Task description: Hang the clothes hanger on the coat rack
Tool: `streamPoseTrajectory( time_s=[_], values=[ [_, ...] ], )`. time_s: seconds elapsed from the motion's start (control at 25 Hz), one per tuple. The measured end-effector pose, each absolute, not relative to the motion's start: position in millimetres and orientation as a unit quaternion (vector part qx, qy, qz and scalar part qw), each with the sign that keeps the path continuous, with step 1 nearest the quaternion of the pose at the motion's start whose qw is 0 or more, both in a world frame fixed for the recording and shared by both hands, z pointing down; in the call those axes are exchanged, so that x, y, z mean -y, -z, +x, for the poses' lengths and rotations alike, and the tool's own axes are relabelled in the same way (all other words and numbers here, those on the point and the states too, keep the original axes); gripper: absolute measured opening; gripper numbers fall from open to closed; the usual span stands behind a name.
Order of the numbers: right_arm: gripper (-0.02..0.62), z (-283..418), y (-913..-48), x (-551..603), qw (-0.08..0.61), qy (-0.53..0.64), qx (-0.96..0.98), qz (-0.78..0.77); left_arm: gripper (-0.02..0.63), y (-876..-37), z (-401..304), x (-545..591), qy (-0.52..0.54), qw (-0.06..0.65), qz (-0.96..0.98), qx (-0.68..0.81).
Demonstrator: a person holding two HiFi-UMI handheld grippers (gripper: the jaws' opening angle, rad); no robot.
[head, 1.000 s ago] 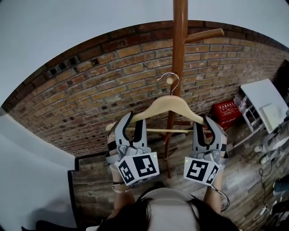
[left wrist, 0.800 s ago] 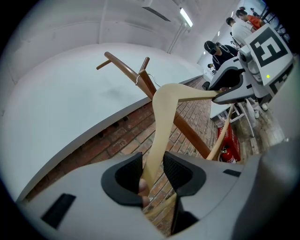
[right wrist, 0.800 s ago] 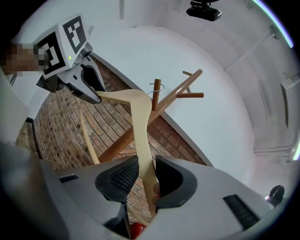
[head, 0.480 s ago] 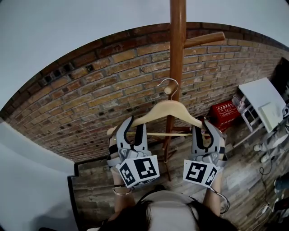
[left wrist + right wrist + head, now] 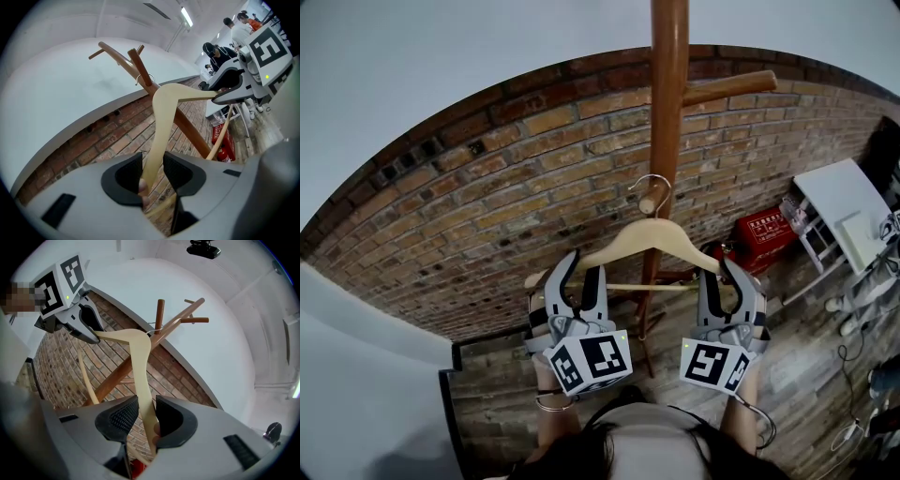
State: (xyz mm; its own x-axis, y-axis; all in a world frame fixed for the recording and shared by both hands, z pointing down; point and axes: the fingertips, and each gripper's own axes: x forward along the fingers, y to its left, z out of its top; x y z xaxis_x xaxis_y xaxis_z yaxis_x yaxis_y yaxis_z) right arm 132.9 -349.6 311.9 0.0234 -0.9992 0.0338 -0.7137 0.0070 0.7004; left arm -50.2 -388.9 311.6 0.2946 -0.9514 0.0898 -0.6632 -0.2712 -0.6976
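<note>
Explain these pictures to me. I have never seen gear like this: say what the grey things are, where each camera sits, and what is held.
No robot here: a person holds a grey two-jaw tool in each hand. The left gripper and right gripper each carry a cube with black-and-white square markers. The head view comes from a camera on the person's head, looking down. The other two views come from cameras riding on each gripper, looking along its jaws. Both grippers are shut on the pale wooden clothes hanger, one near each end. Its metal hook is at a short peg of the brown wooden coat rack, which stands before a brick wall. Whether the hook bears on the peg, I cannot tell.
</note>
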Motion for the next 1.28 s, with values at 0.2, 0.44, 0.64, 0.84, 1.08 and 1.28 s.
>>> streamPoseTrajectory(
  time_s=[0.2,0.44,0.64,0.84,1.08,1.28],
  values=[
    [0.126,134,-315,353,0.284,0.252,0.648,0.660,0.146,-315,-48,393,0.260,0.272,-0.757,-0.533],
    [0.126,136,-320,357,0.287,0.248,0.646,0.663,0.146,-321,-46,398,0.263,0.272,-0.761,-0.528],
    [0.127,137,-321,358,0.287,0.251,0.643,0.665,0.146,-323,-46,399,0.257,0.267,-0.764,-0.528],
    [0.127,136,-322,359,0.283,0.247,0.643,0.668,0.150,-323,-47,401,0.244,0.269,-0.764,-0.533],
    [0.127,135,-323,358,0.280,0.245,0.642,0.671,0.152,-315,-47,399,0.216,0.250,-0.771,-0.544],
    [0.127,135,-324,357,0.275,0.238,0.646,0.671,0.153,-321,-47,398,0.221,0.266,-0.776,-0.528]
  ],
)
